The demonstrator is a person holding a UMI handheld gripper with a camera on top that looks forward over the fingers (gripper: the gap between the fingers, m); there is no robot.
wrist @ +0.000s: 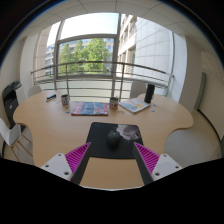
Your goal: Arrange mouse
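Observation:
A dark mouse [114,141] lies on a black mouse mat [100,134] on the wooden table [50,125], with a crumpled grey-white thing [128,131] just beyond it on the mat. My gripper [112,158] is open, its magenta pads [77,157] spread wide apart at either side of the mat's near edge. The mouse sits just ahead of the fingers, between their lines, with clear gaps on both sides. Nothing is held.
Beyond the mat lie a colourful book [89,108], a cup [65,101], a small jar [114,102], papers [135,106] and a dark upright object [150,94]. Chairs [12,132] stand at the table's left. Large windows [85,55] lie behind.

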